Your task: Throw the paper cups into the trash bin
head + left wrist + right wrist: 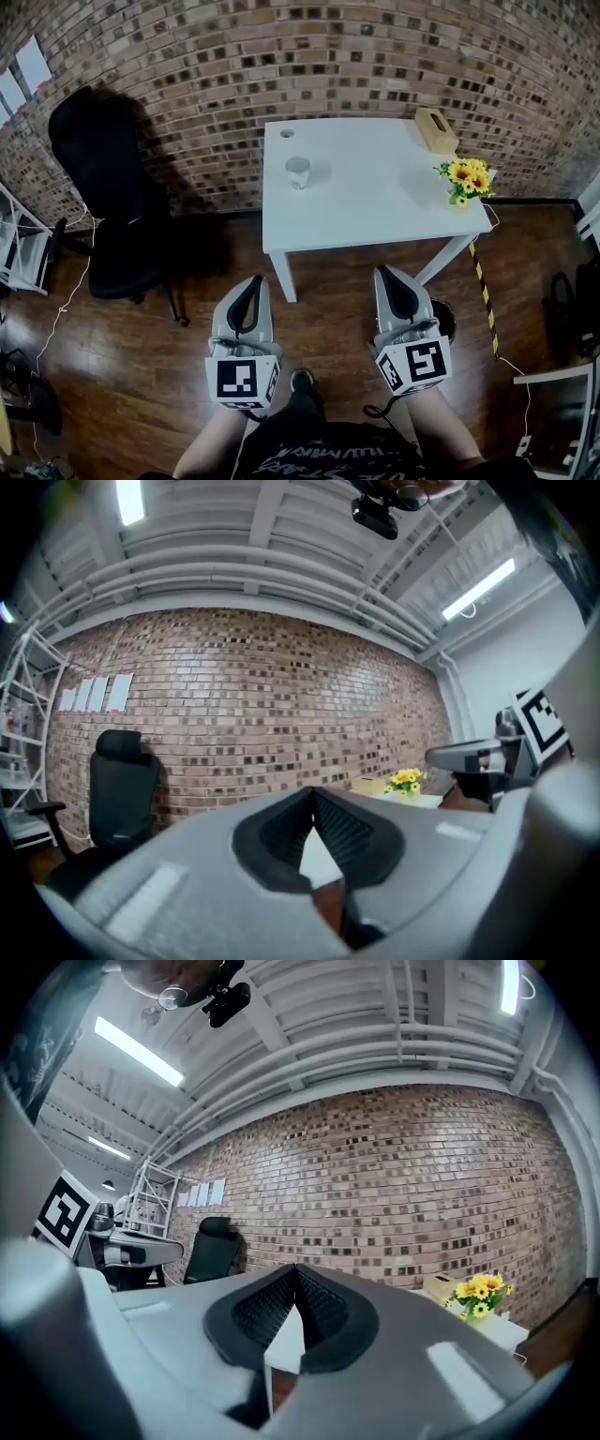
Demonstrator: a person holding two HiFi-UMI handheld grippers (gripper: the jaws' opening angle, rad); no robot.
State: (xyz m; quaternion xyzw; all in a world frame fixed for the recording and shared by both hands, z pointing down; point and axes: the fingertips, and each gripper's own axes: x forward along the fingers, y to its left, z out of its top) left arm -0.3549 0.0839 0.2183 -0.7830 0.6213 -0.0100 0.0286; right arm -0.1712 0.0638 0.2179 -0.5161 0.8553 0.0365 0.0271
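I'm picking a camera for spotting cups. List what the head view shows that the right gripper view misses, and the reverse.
Only the head view: the white paper cup standing on the white rectangular table, and the yellow-and-black striped strip on the floor. Only the right gripper view: the white beamed ceiling with its strip lights. Both: that table, the brown brick wall, the black office chair and the yellow flowers.

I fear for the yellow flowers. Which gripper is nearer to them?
Right. The right gripper is below the flowers, slightly left; the left gripper is much farther left.
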